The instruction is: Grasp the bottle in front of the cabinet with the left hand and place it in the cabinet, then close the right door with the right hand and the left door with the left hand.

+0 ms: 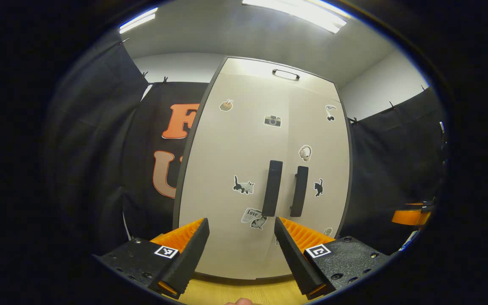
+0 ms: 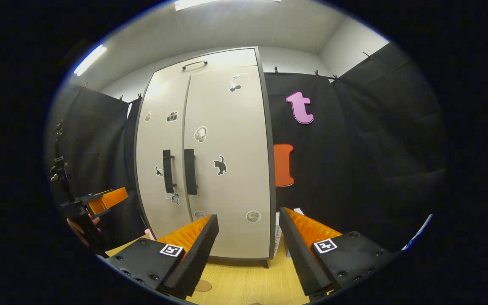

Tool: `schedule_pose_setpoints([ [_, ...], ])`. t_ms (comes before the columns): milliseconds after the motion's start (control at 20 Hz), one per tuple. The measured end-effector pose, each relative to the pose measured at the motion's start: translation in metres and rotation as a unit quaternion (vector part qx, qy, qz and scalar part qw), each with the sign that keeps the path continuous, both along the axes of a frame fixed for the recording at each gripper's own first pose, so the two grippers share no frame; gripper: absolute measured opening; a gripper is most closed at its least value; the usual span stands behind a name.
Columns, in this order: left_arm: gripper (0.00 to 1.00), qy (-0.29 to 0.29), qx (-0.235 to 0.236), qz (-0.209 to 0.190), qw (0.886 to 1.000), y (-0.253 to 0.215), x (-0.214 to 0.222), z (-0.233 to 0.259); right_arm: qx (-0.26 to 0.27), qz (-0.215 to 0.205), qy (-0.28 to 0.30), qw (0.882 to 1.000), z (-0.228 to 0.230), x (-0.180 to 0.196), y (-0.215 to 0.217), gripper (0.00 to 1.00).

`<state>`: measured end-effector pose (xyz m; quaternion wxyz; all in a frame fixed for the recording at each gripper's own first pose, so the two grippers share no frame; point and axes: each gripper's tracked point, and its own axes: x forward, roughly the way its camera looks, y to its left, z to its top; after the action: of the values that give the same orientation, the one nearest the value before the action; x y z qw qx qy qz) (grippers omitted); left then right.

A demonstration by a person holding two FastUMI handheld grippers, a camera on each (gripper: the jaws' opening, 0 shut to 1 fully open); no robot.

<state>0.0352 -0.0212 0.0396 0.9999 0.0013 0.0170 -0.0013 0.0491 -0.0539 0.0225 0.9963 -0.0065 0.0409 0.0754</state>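
Left gripper (image 1: 240,250): fingers spread, empty, aimed at cabinet front.
Right gripper (image 2: 247,250): fingers spread, empty, facing right door (image 2: 227,161).
Cabinet (image 1: 265,169): upright on desk (image 2: 248,284); both doors look shut, handles (image 1: 272,188) vertical, side by side.
Left door (image 1: 235,169): straight ahead of left fingers.
Bottle: unseen; judged inside, behind shut doors.

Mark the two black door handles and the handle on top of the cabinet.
Left black vertical door handle (image 1: 272,188): left gripper view, mid-bar.
Right black vertical door handle (image 1: 299,191): left gripper view, mid-bar.
Dark handle on top of the beige cabinet (image 1: 285,74): left gripper view, centre of the loop.
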Motion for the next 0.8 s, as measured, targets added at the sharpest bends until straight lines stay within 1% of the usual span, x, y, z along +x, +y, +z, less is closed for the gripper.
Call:
schedule_pose_setpoints([
  [350,0.94,0.008,-0.014,0.031,0.999,0.015,-0.036,-0.005,0.003,0.013,-0.001,1.000,-0.004,-0.011,0.008,0.96],
  [500,0.94,0.014,-0.017,0.045,0.999,0.024,-0.044,-0.010,0.001,0.019,0.003,1.000,-0.007,-0.014,0.010,0.96],
  [700,0.94,0.007,-0.007,0.060,0.998,0.033,-0.051,-0.006,0.000,0.021,0.002,1.000,-0.008,-0.017,0.009,0.96],
  [800,0.94,0.003,-0.007,0.059,0.998,0.031,-0.052,-0.004,0.002,0.020,0.002,1.000,-0.008,-0.017,0.007,0.96],
])
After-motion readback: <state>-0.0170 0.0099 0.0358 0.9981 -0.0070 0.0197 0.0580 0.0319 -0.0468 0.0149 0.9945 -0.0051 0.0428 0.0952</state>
